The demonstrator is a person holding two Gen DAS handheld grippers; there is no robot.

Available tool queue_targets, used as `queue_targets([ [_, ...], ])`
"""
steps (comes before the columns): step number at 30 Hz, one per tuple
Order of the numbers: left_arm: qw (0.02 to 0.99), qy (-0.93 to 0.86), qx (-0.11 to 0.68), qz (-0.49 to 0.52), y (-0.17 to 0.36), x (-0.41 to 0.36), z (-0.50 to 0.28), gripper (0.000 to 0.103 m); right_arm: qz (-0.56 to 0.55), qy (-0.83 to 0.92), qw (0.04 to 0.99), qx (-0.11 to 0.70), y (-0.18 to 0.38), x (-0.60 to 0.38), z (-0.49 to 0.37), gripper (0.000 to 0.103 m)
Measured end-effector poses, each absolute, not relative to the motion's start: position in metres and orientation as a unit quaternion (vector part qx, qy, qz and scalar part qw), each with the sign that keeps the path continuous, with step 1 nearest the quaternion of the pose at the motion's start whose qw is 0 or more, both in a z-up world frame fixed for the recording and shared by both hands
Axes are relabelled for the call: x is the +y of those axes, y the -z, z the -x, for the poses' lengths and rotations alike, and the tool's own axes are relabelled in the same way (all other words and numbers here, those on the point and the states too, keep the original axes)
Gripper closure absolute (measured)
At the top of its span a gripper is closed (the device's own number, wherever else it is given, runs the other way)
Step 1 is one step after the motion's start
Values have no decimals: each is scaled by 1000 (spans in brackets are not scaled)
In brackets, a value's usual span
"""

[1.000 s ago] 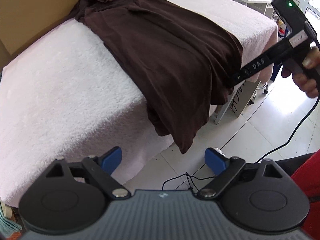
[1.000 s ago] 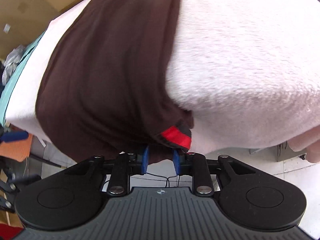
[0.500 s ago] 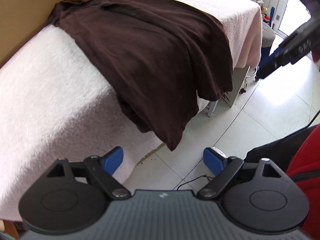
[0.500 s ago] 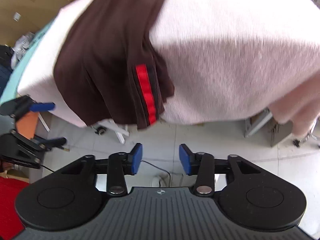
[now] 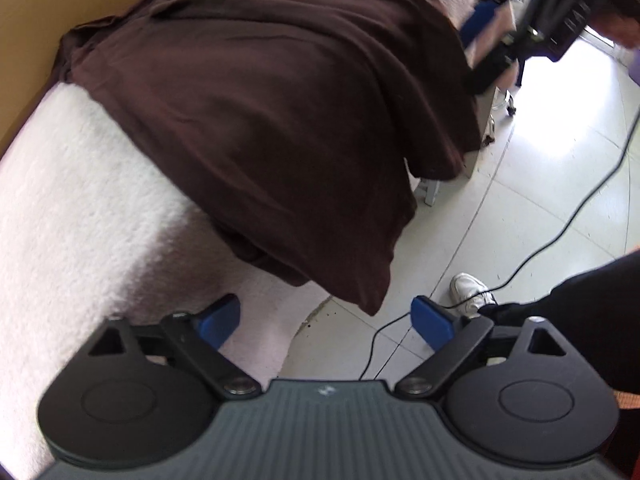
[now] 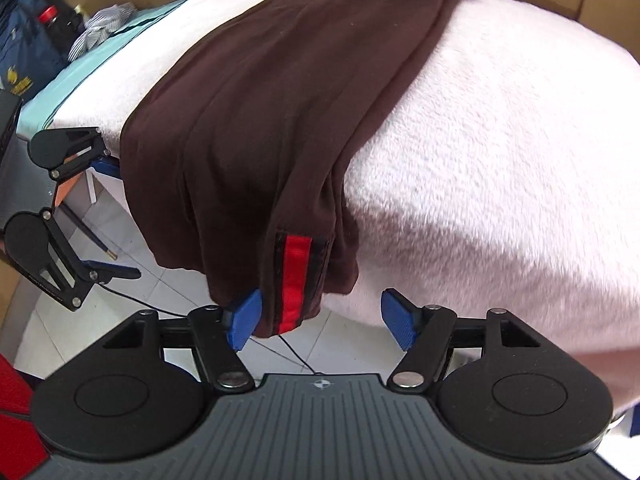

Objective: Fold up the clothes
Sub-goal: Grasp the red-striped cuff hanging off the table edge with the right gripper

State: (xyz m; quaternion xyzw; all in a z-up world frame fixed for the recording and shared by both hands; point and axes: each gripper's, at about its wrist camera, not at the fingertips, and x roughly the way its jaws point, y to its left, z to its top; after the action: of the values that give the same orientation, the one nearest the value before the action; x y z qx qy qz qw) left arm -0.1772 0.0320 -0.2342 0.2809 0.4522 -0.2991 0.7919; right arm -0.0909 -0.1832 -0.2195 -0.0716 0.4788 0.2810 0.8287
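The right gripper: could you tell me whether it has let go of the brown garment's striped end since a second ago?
Yes. The right gripper has just opened; the garment hangs free over the blanket edge, its striped end between the pads, unpinched.

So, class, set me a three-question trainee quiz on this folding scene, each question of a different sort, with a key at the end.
1. True or false: the dark brown garment lies wholly on the fluffy pale pink blanket, with no part hanging over the edge.
2. What colour is the stripe on the garment's hanging end? A green, B red, C yellow.
3. Fill in: the right gripper has just been opening, and its jaws are now ____, with the striped end hanging between them, unpressed.

Key: 1 false, its end hangs over the edge; 2 B; 3 open.
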Motion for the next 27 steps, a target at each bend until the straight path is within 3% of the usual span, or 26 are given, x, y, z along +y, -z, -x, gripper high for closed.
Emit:
queue_targets([
  [7,797,282,472,-250,250,29,164,25,85,-339,812,467,226,-182,81,34],
  [15,795,329,460,-218,256,32,147,25,101,-397,778,477,247,-183,69,35],
  [20,783,358,458,-221,265,31,141,31,106,-425,762,476,256,-184,68,41],
  [27,767,382,460,-233,273,26,133,56,87,-428,763,476,268,-189,73,40],
])
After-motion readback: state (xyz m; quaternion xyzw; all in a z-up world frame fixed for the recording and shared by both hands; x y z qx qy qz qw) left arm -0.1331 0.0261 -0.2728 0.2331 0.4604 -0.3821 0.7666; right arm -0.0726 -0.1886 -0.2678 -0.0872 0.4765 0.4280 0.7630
